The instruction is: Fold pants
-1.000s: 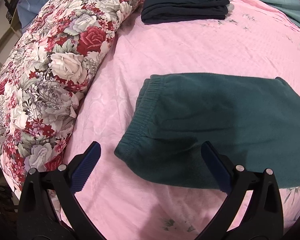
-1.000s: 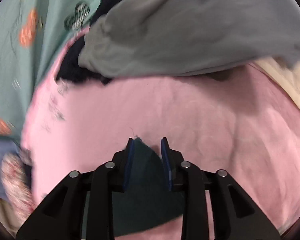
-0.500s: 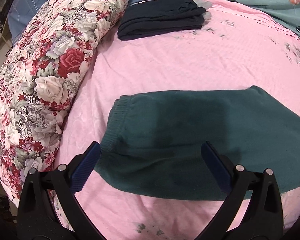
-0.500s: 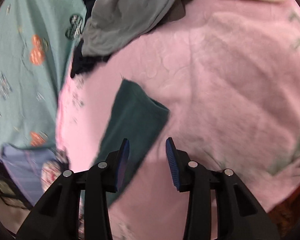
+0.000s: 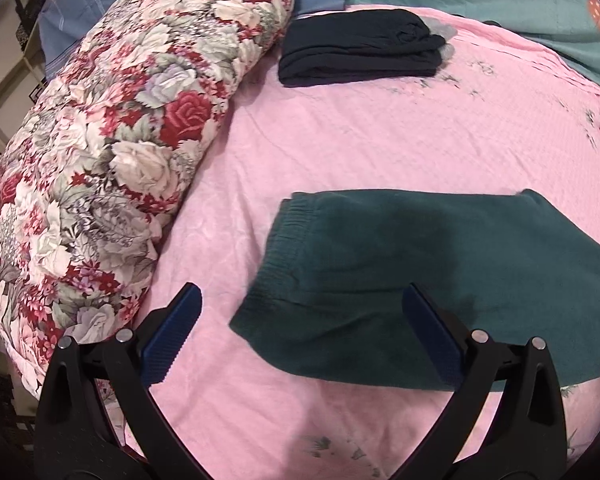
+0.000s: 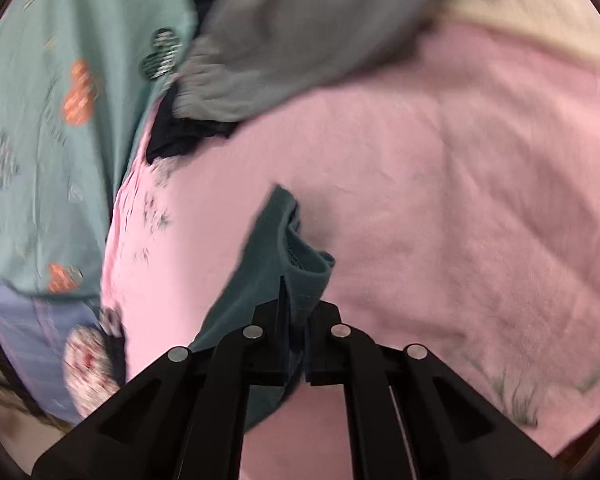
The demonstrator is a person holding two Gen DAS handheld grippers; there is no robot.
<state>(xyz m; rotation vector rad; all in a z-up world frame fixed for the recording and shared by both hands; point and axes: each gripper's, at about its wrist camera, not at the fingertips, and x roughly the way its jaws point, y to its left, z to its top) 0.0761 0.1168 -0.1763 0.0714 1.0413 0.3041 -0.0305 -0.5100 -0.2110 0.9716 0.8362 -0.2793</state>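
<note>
Dark green pants (image 5: 420,272) lie flat on the pink bedspread (image 5: 380,128), with the elastic waistband toward the left. My left gripper (image 5: 300,320) is open and empty, hovering just above the waistband's near corner. In the right wrist view my right gripper (image 6: 296,308) is shut on the leg end of the green pants (image 6: 268,264). The cloth bunches between the fingers and is lifted a little off the pink bedspread (image 6: 440,200).
A floral quilt roll (image 5: 120,152) runs along the left. A folded black garment (image 5: 356,52) sits at the back. A teal patterned sheet (image 6: 40,120) and a heap of grey (image 6: 284,48) and dark clothes lie beyond the right gripper.
My right gripper was open over the leg end half a second ago and has now shut on it. My left gripper stayed open and shifted slightly left over the waistband.
</note>
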